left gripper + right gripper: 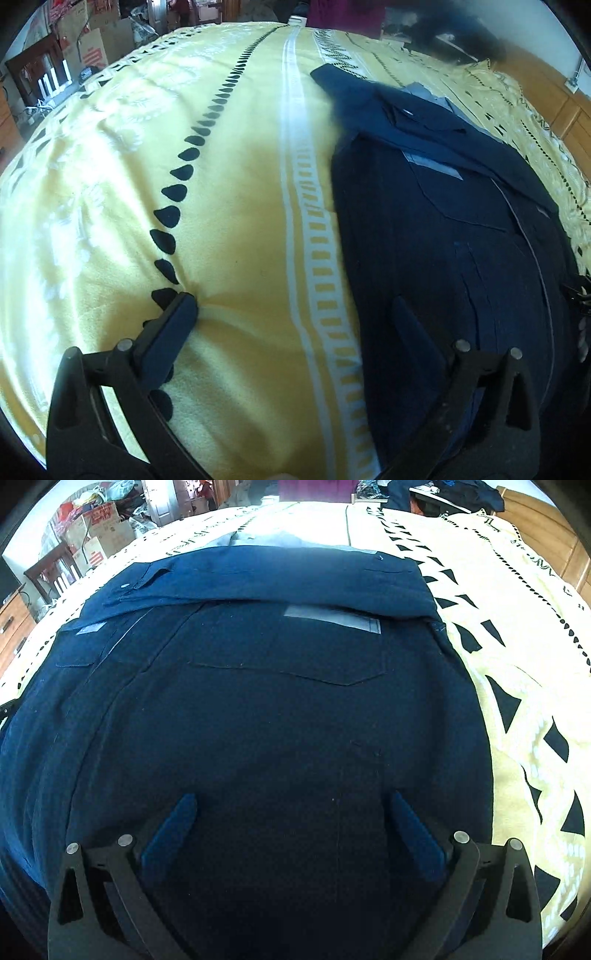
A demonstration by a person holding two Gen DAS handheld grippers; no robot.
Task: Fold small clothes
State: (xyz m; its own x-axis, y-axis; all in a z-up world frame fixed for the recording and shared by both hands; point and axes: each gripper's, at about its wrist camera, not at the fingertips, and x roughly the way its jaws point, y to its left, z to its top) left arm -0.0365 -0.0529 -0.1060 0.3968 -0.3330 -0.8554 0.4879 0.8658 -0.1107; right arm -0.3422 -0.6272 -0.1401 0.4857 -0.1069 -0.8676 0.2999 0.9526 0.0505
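Observation:
A dark navy garment (pixel 280 686) with pockets and grey reflective strips lies spread on a yellow patterned blanket (pixel 240 184); its far part is folded back across itself. In the left wrist view the garment (pixel 443 240) fills the right side. My left gripper (pixel 295 301) is open, straddling the garment's left edge: the left fingertip (pixel 183 304) presses the blanket, the right one rests over the navy cloth. My right gripper (pixel 293 801) is open above the middle of the garment, nothing between its blue pads (pixel 173 827).
The blanket (pixel 517 646) covers a bed reaching to both sides. Cardboard boxes (pixel 99 528) and a dark wooden chair (pixel 51 572) stand beyond the far left edge. A wooden headboard (pixel 535 520) and piled clothes (pixel 454 494) lie at the far right.

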